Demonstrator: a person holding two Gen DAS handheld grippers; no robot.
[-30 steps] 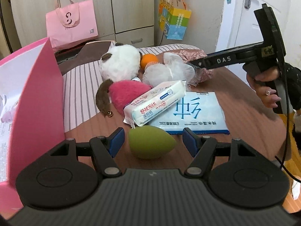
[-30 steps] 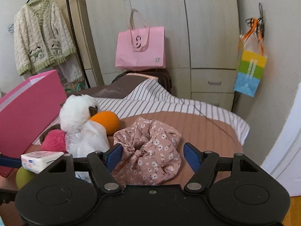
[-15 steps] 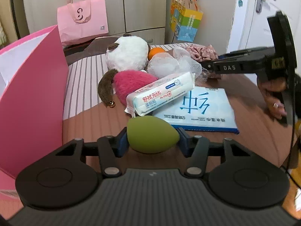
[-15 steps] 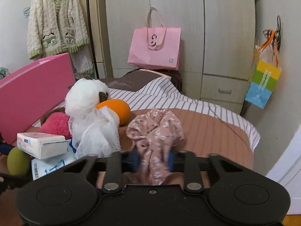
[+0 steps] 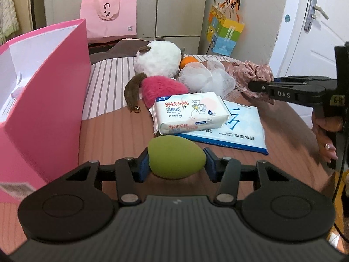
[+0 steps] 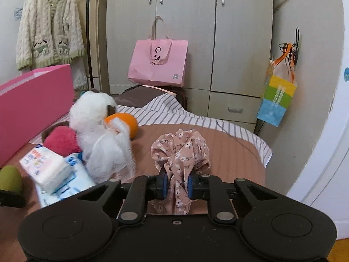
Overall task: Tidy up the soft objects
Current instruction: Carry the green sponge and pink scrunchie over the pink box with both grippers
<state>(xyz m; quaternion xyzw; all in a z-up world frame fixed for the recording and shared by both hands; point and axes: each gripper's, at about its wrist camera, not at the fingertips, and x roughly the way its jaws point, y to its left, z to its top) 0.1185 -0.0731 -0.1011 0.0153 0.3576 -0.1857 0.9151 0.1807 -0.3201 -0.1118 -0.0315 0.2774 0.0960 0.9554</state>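
Note:
My left gripper (image 5: 175,163) is shut on a green egg-shaped sponge (image 5: 175,160), held just above the brown table. My right gripper (image 6: 176,184) is shut on a pink floral scrunchie (image 6: 181,150) and lifts it off the table; it also shows in the left wrist view (image 5: 250,76). A pack of wet wipes (image 5: 189,112) lies on a flat blue tissue pack (image 5: 235,128). Behind them are a pink fuzzy plush (image 5: 161,89), a white plush (image 5: 158,60), a white mesh puff (image 5: 207,78) and an orange ball (image 5: 188,60).
An open pink box (image 5: 43,96) stands at the left of the table. A striped cloth (image 5: 104,87) covers the far side. A pink bag (image 6: 157,62) and wardrobe stand behind. A white door (image 5: 316,28) is at the right.
Both grippers have closed, the left on the green sponge and the right on the scrunchie. Both objects have since been lifted slightly, and the scrunchie now hangs bunched between the right fingers.

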